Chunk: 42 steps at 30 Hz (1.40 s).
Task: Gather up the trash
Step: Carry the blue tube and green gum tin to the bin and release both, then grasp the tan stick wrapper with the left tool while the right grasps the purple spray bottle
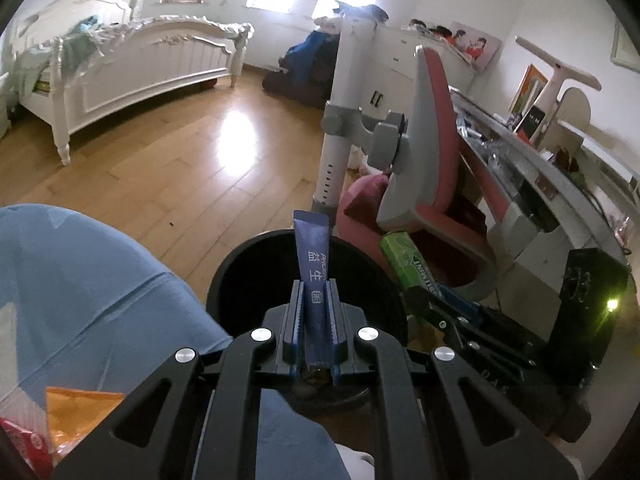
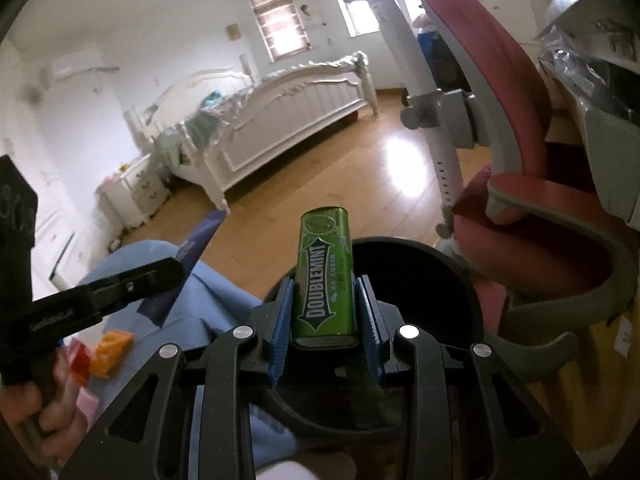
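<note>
Left wrist view: one slim blue foil sachet (image 1: 313,268) is clamped upright in the left gripper (image 1: 314,292), above one round black bin (image 1: 236,276). One green Doublemint gum tin (image 2: 326,276), boxy and glossy, is pinched by the right gripper (image 2: 325,312), over the same bin's rim.

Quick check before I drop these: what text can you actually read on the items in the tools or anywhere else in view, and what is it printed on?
"DOUBLEMINT": green gum tin gripped in the right tool; smaller print beside it too small to read.
"益生菌": blue sachet gripped in the left tool; small Latin lettering above it is blurred.
Pale lettering on the left tool's arm, right wrist view: unreadable.
Orange and red wrappers: no legible text.
</note>
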Motion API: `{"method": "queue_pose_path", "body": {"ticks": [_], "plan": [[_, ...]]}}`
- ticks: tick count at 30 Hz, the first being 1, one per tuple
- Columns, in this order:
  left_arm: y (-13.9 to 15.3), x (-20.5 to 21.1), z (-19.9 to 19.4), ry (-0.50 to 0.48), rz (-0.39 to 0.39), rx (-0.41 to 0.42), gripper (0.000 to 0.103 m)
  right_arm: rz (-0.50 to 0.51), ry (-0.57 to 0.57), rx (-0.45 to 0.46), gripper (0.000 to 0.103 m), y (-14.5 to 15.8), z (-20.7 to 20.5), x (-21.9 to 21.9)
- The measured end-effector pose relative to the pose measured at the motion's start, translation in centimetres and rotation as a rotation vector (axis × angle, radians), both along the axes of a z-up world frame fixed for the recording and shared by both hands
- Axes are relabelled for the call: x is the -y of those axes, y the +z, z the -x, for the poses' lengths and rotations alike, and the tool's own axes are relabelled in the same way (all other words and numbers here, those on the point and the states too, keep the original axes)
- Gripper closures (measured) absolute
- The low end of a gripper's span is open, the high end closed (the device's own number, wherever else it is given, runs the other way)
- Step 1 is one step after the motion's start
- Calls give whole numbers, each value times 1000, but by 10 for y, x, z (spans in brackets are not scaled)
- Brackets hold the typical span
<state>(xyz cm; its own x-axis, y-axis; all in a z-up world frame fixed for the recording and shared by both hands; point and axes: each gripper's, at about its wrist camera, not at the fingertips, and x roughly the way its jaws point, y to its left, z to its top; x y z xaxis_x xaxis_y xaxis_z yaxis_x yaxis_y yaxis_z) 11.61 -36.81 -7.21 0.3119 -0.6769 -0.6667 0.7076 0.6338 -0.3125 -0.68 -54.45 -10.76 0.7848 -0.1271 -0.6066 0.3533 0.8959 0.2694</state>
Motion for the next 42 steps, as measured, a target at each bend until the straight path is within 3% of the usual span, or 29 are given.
{"method": "queue_pose_path", "body": {"ticks": [15, 17, 18, 19, 21, 23, 31, 33, 42], "plan": [[-17, 36, -6, -25, -93, 23, 88, -16, -17, -53, 71, -20, -13, 17], [-15, 39, -8, -19, -102, 28, 79, -11, -21, -63, 71, -19, -15, 19], [-13, 39, -8, -12, -100, 32, 60, -9, -20, -69, 71, -19, -16, 19], [-10, 37, -7, -1, -94, 43, 30, -8, -20, -77, 69, -19, -16, 19], [-2, 32, -2, 14, -64, 86, 9, -10, -22, -75, 57, -17, -14, 19], [6, 26, 4, 11, -58, 122, 9, -8, -30, -59, 49, -15, -10, 18], [35, -22, 21, 57, -25, 128, 9, -9, 1, -30, 46, 3, 0, -8], [40, -42, 26, 81, -18, 121, 9, -13, 27, -10, 36, 11, 2, -21], [48, -163, 30, 280, -27, 92, 9, -54, 233, 10, 35, 40, -15, -107]]}}
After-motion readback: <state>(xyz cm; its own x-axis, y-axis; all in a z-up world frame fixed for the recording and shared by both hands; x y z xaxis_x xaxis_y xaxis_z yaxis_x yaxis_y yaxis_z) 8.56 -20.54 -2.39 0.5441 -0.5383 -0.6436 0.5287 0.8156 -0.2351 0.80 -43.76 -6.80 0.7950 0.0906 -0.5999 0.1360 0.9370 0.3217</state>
